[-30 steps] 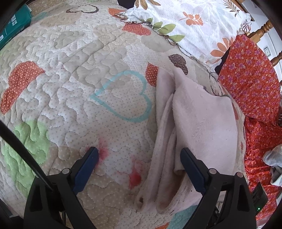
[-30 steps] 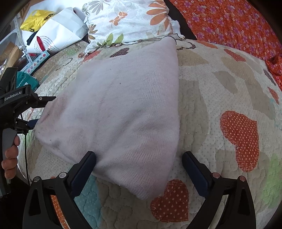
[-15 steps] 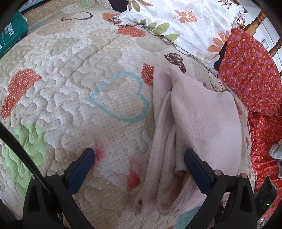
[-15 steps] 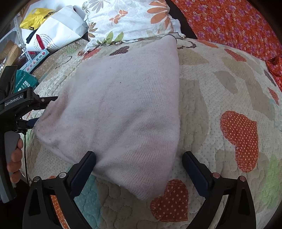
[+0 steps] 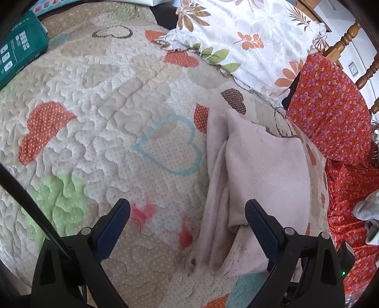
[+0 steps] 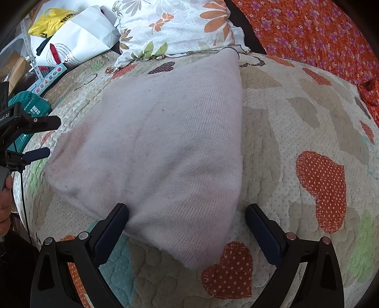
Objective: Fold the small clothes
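Lifted slightly back from the pale pink garment [image 5: 265,180] with left claw [image 5: 187,216], prongs spread wide, empty. Right claw [image 6: 187,220] likewise spread, straddling its folded near corner. Lies flat, layered, faintly soiled.

1. The left gripper's black body [image 6: 9,118], at the far left edge of the right wrist view, is showing white letters cut off by the frame, reading "oot.AI".
2. The yellow bag [image 6: 51,22], far left, is carrying dark print too small to read.
3. The white bag [image 6: 80,45] beside it is bearing tiny, unreadable lines.
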The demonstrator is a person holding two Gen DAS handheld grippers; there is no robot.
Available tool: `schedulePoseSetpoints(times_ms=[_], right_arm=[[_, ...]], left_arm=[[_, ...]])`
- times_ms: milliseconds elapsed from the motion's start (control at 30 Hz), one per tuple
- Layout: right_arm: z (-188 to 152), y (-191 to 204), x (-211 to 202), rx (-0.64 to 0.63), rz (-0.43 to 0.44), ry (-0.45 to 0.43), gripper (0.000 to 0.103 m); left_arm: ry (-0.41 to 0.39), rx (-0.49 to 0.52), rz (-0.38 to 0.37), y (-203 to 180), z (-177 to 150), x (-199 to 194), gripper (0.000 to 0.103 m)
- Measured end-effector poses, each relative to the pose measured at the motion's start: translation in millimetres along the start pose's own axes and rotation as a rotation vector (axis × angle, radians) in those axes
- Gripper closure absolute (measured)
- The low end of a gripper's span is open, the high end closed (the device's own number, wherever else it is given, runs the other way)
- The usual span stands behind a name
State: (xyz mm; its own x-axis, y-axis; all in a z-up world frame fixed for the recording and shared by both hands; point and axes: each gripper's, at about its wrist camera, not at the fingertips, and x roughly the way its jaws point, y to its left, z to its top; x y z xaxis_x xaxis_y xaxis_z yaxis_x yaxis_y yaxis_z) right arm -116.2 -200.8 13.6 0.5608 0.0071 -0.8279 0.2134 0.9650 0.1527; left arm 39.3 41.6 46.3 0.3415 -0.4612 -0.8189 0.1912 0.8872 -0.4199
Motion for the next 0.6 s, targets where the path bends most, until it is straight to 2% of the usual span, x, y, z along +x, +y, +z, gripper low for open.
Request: schedulePoseSetpoints(times_ms=[133, 200, 433, 533, 600], right_arm=[[3, -2, -2, 0.009, 0.002, 0.046, 0.003], [5, -6, -9, 0.017, 0.020, 0.067, 0.010], [8, -33, -44, 0.110, 0.044, -0.018, 0.016], [8, -41, -45, 0.155, 0.056, -0.027, 0.023], [8, -42, -41, 0.166, 0.065, -0.008, 0.031]], left_arm=[[0.013, 0.006, -0.014, 0, -4, -2, 0.006], [0.013, 0.022, -0.017, -1, -6, -4, 0.006], [0.024, 0.057, -0.022, -2, -12, -6, 0.006], [0.026, 0.056, -0.029, -2, -12, -5, 0.006], [0.035, 0.068, -0.037, -5, -14, -2, 0.006]])
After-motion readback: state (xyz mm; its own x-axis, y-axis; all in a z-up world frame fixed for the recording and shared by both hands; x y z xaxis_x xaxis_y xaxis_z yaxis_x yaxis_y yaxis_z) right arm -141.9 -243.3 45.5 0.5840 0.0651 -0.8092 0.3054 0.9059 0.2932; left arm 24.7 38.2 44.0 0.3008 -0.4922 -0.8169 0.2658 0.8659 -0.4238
